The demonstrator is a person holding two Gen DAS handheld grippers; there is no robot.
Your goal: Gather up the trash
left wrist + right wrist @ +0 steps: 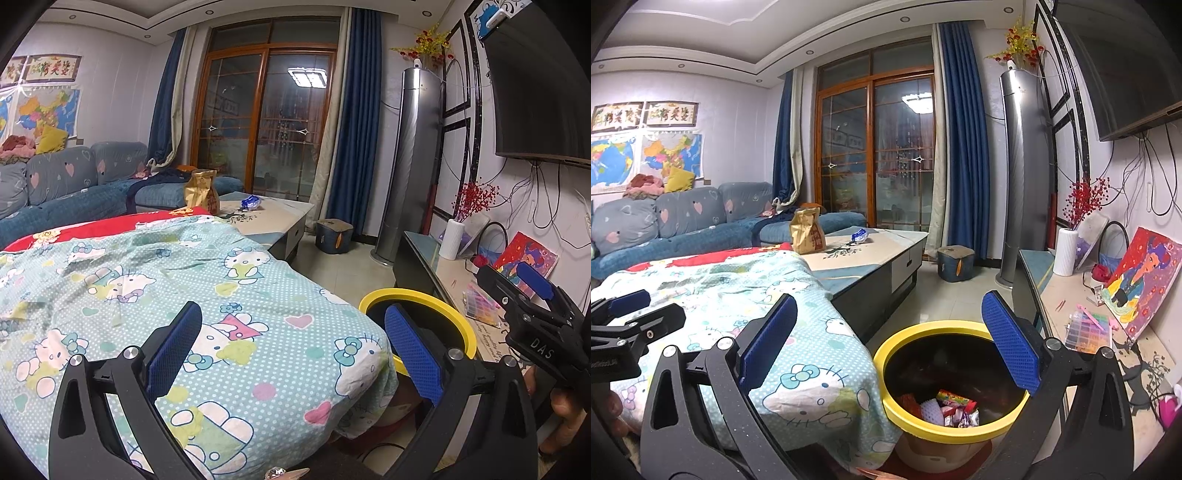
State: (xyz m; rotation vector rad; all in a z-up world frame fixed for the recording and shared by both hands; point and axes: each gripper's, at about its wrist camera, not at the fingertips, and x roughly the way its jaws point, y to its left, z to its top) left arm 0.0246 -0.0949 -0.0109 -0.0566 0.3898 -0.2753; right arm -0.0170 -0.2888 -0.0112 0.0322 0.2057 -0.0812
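Below the spread, empty right gripper (pixel 886 343), the yellow-rimmed round bin (pixel 960 428) holds wrappers (pixel 945 408); left gripper (pixel 291 347) likewise spread, little seems left.

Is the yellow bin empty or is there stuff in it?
Not empty. The right wrist view looks down into the yellow bin, and colourful wrappers lie at its bottom. It is far from full; most of the dark inside is bare.
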